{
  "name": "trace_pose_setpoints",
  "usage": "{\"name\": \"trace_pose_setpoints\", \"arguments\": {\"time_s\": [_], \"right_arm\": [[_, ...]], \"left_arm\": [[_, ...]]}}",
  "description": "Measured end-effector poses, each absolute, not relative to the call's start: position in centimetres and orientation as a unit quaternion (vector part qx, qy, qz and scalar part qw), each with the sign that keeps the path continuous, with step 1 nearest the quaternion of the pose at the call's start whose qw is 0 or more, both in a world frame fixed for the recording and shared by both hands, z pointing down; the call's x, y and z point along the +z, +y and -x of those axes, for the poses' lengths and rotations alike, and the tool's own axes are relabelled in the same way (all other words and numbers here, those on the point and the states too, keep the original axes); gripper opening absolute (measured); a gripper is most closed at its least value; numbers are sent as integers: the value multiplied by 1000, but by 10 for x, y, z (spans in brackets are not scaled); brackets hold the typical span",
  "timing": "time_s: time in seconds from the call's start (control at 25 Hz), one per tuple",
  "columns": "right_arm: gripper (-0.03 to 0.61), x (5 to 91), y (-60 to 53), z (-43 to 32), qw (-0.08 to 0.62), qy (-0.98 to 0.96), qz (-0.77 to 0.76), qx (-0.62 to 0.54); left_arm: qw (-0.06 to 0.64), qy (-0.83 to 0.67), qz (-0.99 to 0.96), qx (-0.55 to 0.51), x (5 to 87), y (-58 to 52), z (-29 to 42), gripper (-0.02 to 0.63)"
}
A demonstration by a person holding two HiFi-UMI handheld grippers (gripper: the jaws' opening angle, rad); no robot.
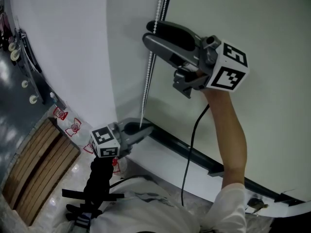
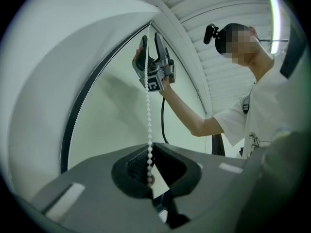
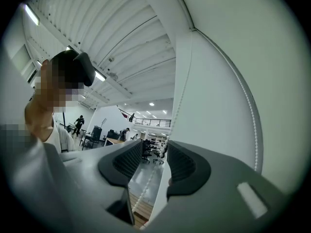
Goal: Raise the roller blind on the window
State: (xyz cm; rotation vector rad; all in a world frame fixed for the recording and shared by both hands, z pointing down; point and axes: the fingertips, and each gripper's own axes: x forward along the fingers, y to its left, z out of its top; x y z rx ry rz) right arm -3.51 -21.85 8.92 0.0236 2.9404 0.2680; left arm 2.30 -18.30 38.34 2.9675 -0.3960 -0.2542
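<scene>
The white roller blind [image 1: 73, 42] hangs at the left, and its white bead chain [image 1: 148, 76] runs down beside its edge. My left gripper [image 1: 146, 128] sits low on the chain. In the left gripper view the bead chain [image 2: 148, 110] drops straight into the left gripper [image 2: 149, 171], which is shut on it. My right gripper [image 1: 151, 30] is held high on the same chain, well above the left one. In the right gripper view the right gripper [image 3: 155, 161] stands open, and the bead chain [image 3: 181, 101] passes loosely through the gap without the pads touching it.
A dark sill rail [image 1: 194, 157] runs along the bottom of the pale wall. A black cable [image 1: 192, 144] hangs from my right gripper. A slatted wooden board [image 1: 34, 169] lies on the floor at the lower left. An office hall [image 3: 141, 130] shows past the blind.
</scene>
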Motion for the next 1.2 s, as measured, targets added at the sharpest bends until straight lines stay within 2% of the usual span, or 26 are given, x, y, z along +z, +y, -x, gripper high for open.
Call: {"name": "trace_pose_setpoints", "arguments": {"time_s": [0.24, 0.4, 0.96, 1.2], "right_arm": [[120, 73, -215, 35, 111, 989, -2, 103], [21, 68, -211, 33, 121, 987, 5, 105], [15, 81, -208, 32, 108, 992, -1, 67], [15, 106, -204, 38, 68, 996, 2, 66]], "left_arm": [[68, -132, -985, -84, 386, -179, -22, -2], [68, -132, -985, -84, 387, -176, -22, -2], [80, -130, -985, -84, 393, -179, -22, -2], [81, -129, -985, -86, 381, -181, -24, -2]]}}
